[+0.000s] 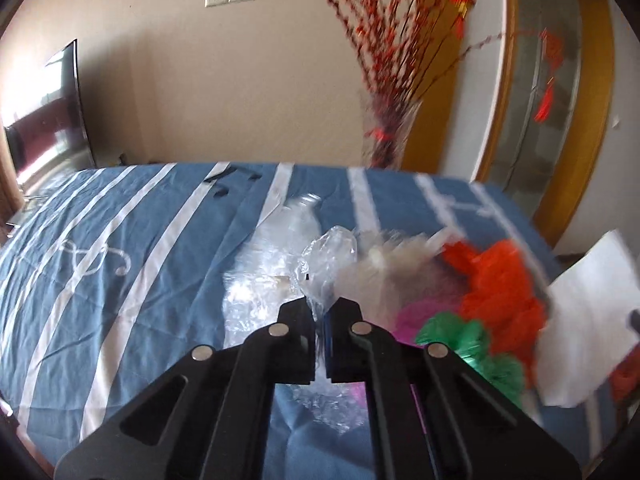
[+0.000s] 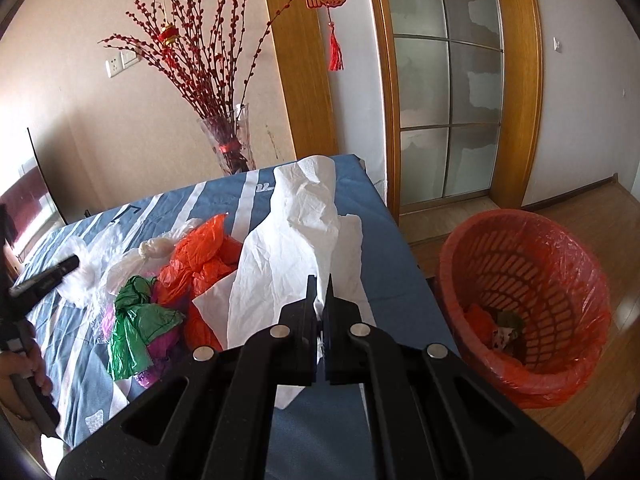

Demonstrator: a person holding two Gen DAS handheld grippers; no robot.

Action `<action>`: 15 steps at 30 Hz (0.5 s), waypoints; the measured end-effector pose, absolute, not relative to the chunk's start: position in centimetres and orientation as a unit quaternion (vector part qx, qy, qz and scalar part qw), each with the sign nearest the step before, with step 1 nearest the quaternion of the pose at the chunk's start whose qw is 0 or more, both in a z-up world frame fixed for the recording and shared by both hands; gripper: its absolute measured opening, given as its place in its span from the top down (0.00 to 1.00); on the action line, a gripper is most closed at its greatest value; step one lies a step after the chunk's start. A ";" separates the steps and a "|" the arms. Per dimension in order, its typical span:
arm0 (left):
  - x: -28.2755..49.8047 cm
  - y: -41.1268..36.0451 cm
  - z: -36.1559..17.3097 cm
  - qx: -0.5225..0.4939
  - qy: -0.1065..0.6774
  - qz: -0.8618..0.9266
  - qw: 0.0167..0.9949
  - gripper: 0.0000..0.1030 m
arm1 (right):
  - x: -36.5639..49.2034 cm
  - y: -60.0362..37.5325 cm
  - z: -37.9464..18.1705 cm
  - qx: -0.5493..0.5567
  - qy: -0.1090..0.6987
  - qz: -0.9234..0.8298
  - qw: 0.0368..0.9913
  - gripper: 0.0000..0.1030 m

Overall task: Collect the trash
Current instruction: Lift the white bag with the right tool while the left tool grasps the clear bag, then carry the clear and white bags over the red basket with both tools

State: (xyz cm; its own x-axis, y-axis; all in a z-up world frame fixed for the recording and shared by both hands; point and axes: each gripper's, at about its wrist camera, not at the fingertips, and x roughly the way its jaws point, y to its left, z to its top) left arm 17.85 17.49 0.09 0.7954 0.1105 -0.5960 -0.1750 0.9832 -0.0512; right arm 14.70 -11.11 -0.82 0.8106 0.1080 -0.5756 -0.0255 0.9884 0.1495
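My left gripper [image 1: 321,306] is shut on a piece of clear plastic wrap [image 1: 330,254] and holds it above the blue striped tablecloth [image 1: 120,248]. My right gripper [image 2: 319,286] is shut on a crumpled white paper sheet [image 2: 304,224] that hangs over the table. Orange [image 2: 204,248], green [image 2: 136,320] and pink [image 2: 160,346] plastic bags lie in a pile left of the paper. A clear plastic bottle [image 1: 296,220] lies on the cloth beyond the left gripper. The left gripper also shows in the right wrist view [image 2: 66,265].
A red basket lined with a red bag [image 2: 524,292] stands on the wooden floor right of the table, with some trash inside. A glass vase of red branches [image 2: 230,140] stands behind the table. A TV [image 1: 52,108] is at the left.
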 end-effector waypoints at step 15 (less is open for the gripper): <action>14.3 11.1 8.0 -0.079 0.243 -0.070 0.964 0.96 | 12.9 -13.9 0.7 0.076 0.274 0.016 0.958 0.98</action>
State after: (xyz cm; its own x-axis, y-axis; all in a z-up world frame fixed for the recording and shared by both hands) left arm 14.25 11.09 8.04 0.8717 -0.1730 -0.4585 0.0963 0.9778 -0.1859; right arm 12.87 -13.87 0.67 0.8489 0.0725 -0.5235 0.0113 0.9878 0.1550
